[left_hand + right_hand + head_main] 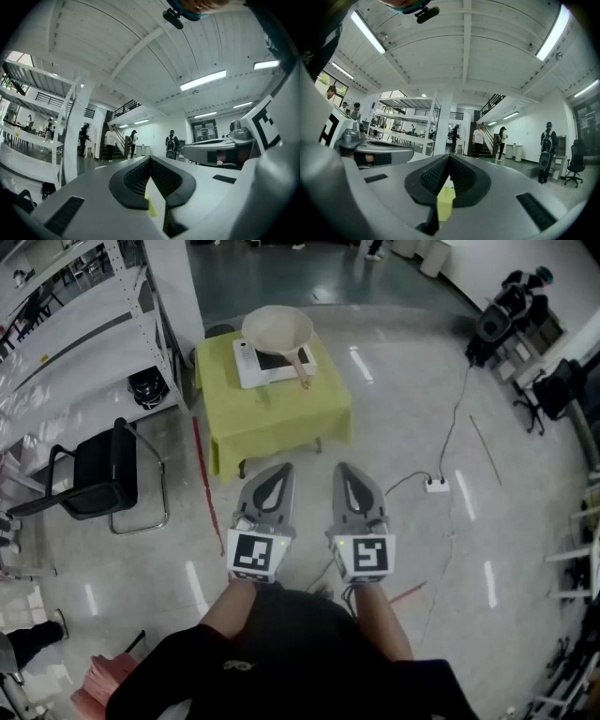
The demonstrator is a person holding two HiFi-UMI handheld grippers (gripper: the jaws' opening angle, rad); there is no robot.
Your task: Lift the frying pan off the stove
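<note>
A cream frying pan (277, 330) with a wooden handle (300, 367) sits on a white stove (272, 364), which stands on a small table with a yellow-green cloth (272, 409). My left gripper (277, 471) and right gripper (347, 471) are held side by side over the floor, well short of the table, both shut and empty. In the left gripper view the jaws (151, 161) meet at their tips, with a sliver of the yellow cloth behind. The right gripper view shows its jaws (449, 159) closed the same way.
A black chair (103, 474) stands left of the table, beside white shelving (84, 315). A power strip (436, 486) and cable lie on the floor to the right. Office chairs and equipment (525, 324) stand at the far right. Several people stand in the distance.
</note>
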